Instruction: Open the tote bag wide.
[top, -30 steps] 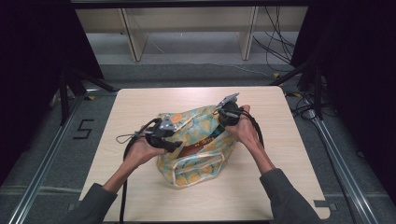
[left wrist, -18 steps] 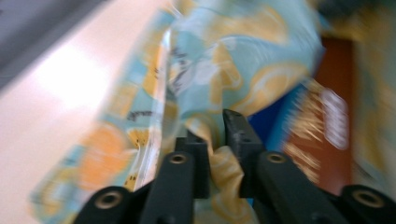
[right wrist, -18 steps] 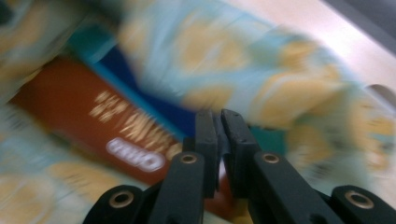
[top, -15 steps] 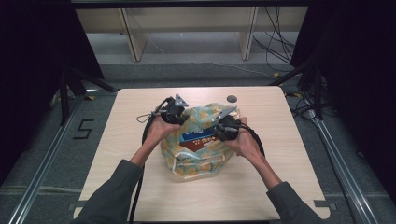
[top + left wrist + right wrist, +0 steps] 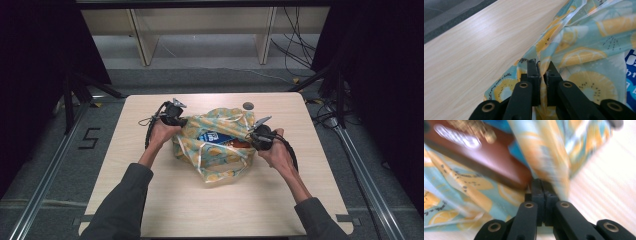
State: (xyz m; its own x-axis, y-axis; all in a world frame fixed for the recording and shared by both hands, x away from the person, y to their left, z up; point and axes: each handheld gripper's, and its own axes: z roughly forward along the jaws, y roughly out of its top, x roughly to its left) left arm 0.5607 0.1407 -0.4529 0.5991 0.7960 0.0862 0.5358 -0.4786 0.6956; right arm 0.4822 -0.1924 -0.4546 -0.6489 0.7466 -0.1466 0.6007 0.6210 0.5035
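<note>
A drawstring bag (image 5: 220, 162) printed with lemon slices on pale blue lies in the middle of the wooden table (image 5: 150, 200). Its mouth is stretched open between my two grippers. A blue packet (image 5: 212, 136) and a brown packet (image 5: 236, 144) show inside. My left gripper (image 5: 181, 121) is at the bag's far left rim. Its jaws have just closed and pinch a fold of the bag's fabric (image 5: 584, 55), as the left gripper (image 5: 541, 72) view shows. My right gripper (image 5: 253, 136) is shut on the right rim. In its own view the right gripper (image 5: 541, 187) has its jaws together at the fabric edge (image 5: 544, 152), beside the brown packet (image 5: 486, 157).
A small dark round object (image 5: 248, 105) lies on the table behind the bag. A pale shelf unit (image 5: 200, 30) stands on the floor beyond the table, with cables (image 5: 295, 45) to its right. Bare tabletop lies in front of the bag.
My left gripper has moved from the bag's near left side to its far left rim. The right gripper has dropped toward the near right. The bag's mouth now gapes wider.
</note>
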